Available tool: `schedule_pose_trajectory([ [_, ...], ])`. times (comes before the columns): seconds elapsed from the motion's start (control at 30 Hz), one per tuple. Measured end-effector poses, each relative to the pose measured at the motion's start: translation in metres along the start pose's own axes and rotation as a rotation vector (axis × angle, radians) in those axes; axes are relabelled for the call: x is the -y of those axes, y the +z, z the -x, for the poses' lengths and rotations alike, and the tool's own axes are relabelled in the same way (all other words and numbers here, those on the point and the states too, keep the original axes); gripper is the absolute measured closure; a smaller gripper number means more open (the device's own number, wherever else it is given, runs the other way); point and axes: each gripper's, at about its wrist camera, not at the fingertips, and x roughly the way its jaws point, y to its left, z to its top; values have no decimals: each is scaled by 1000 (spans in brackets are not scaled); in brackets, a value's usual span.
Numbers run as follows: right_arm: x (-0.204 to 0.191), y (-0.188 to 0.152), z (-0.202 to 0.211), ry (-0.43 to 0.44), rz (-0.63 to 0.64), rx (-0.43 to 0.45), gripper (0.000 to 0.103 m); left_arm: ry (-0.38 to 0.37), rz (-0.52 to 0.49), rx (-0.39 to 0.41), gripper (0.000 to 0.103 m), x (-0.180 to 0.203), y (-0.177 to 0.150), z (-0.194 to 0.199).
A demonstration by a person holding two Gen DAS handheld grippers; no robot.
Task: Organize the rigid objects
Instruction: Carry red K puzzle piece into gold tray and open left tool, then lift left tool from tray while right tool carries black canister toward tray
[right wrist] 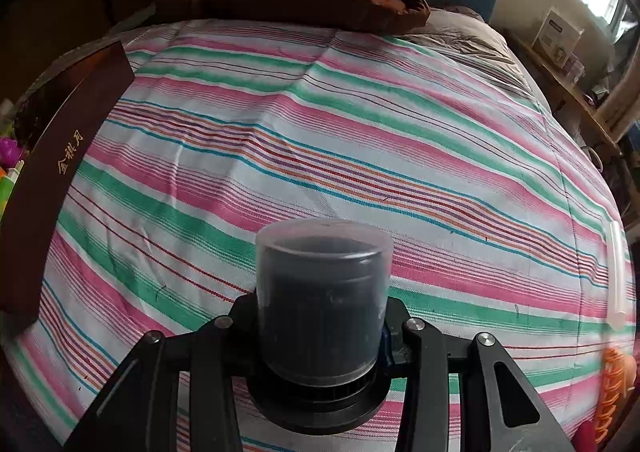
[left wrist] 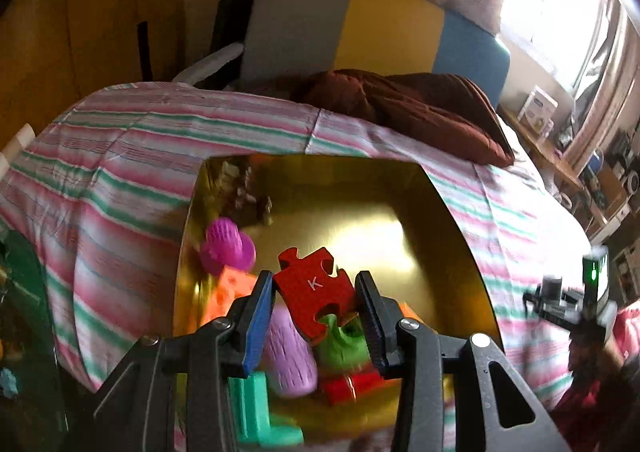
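My left gripper (left wrist: 314, 286) is shut on a red puzzle piece (left wrist: 316, 292) marked K and holds it above a gold-lined box (left wrist: 452, 219) on the striped bed. Several toys lie in the box's near left part: a magenta one (left wrist: 226, 248), an orange one (left wrist: 228, 288), a lilac one (left wrist: 288, 356), a green one (left wrist: 344, 340), a teal one (left wrist: 260, 412) and a red one (left wrist: 352, 386). My right gripper (right wrist: 320, 316) is shut on a dark round container with a clear lid (right wrist: 322, 292), upright above the bedspread. Its fingertips are hidden behind the container.
The box's dark red outer wall (right wrist: 60, 171) stands at the left of the right wrist view. A brown cushion (left wrist: 420, 111) lies at the bed's far end. A white tube (right wrist: 616, 272) and an orange object (right wrist: 612, 392) lie at the right. Shelves (left wrist: 560, 155) stand right of the bed.
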Motion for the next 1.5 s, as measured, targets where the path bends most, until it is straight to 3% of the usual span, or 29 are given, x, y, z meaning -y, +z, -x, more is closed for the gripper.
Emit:
schedule_pose_trajectory([
  [0.17,1,0,-1,2,0,-1,60,-20,44,-25,62,-7,30,-32],
  [0.3,2,0,-1,6,-1,-2,60,-39,71,-96,62,-5,43,-73],
  [0.57,4,-1,-1,13,-6,-2,60,93,32,-243,62,-3,20,-132],
  [0.63,4,-1,-1,12,-5,-2,60,123,-17,-221,60,0,17,-131],
  [1.03,3,0,-1,5,1,2,60,146,-8,-135,59,-2,7,-107],
  [1.5,0,-5,-1,-10,4,12,60,153,-26,80,59,6,-12,-13],
])
